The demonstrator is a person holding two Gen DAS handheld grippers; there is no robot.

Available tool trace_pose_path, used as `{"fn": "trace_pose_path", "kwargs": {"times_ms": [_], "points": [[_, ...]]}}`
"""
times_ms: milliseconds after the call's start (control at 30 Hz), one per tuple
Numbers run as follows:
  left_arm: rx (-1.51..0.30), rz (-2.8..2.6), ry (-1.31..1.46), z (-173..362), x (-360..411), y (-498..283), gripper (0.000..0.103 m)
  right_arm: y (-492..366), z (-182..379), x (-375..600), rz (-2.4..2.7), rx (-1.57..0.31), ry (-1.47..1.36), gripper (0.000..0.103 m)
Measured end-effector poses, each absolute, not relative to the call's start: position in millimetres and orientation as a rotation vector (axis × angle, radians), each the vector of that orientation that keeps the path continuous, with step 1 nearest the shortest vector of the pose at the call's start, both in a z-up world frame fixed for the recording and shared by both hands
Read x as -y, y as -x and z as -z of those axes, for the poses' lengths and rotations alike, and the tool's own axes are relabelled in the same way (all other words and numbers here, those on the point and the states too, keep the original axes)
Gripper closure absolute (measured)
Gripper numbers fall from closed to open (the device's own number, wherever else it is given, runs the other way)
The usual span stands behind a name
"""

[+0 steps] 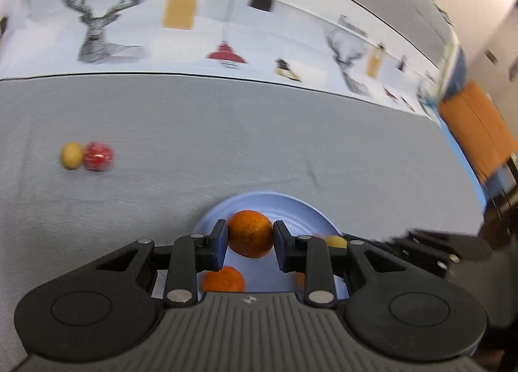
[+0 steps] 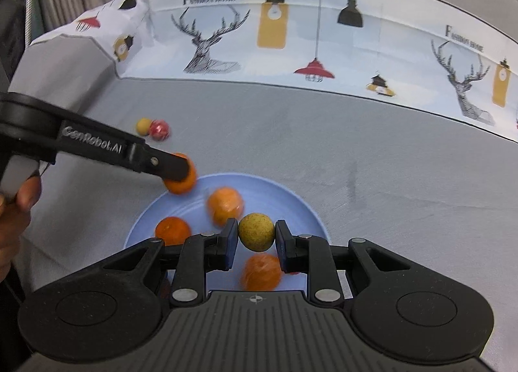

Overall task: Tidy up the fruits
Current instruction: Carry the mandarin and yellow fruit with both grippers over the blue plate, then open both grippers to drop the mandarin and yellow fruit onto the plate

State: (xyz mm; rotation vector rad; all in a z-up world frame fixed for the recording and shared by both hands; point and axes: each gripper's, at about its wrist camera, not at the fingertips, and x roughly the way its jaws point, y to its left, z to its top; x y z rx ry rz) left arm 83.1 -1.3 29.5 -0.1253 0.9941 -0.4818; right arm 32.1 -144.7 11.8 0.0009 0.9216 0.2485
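Note:
My left gripper (image 1: pixel 250 236) is shut on an orange (image 1: pixel 250 233) above the light blue plate (image 1: pixel 301 210); it also shows in the right wrist view (image 2: pixel 179 174) at the plate's left rim (image 2: pixel 291 197). My right gripper (image 2: pixel 255 232) is shut on a yellow-green round fruit (image 2: pixel 256 231) above the plate. Three oranges lie on the plate (image 2: pixel 225 205), (image 2: pixel 172 230), (image 2: pixel 261 271). A yellow fruit (image 1: pixel 72 155) and a red fruit (image 1: pixel 98 156) sit together on the grey cloth at far left.
A printed backdrop with deer and lamps (image 2: pixel 291 35) stands along the table's back. An orange chair back (image 1: pixel 476 132) stands beyond the right table edge. A person's hand (image 2: pixel 16 210) holds the left gripper.

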Motion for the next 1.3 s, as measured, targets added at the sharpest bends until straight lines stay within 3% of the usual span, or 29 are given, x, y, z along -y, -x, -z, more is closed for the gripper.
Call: {"fn": "trace_pose_path", "kwargs": {"times_ms": [467, 533, 600, 667, 833, 1100, 1300], "points": [[-1.047, 0.526, 0.082, -19.8, 8.6, -77.3, 0.069, -30.9, -9.2, 142.3, -0.219, -0.926, 0.013, 0.077], [-1.051, 0.521, 0.102, -19.2, 6.7, -79.0, 0.057, -30.6, -9.8, 142.4, -0.207, -0.918, 0.024, 0.076], [-1.046, 0.518, 0.123, -20.2, 4.8, -80.0, 0.053, -30.5, -10.9, 143.3, -0.201, -0.913, 0.023, 0.062], [-1.046, 0.511, 0.126, -21.1, 4.2, -81.1, 0.053, -30.3, -11.9, 144.3, -0.194, -0.905, 0.024, 0.055], [-1.044, 0.509, 0.113, -22.3, 7.0, -81.3, 0.053, -31.4, -11.9, 146.8, -0.179, -0.903, 0.02, 0.055], [-0.988, 0.46, 0.093, -29.6, 3.6, -81.8, 0.055, -33.5, -14.9, 147.0, -0.143, -0.873, 0.021, 0.055], [-0.885, 0.385, 0.016, -45.0, 0.0, -79.6, 0.07, -35.5, -21.8, 151.2, -0.076, -0.799, 0.015, 0.055]]}}
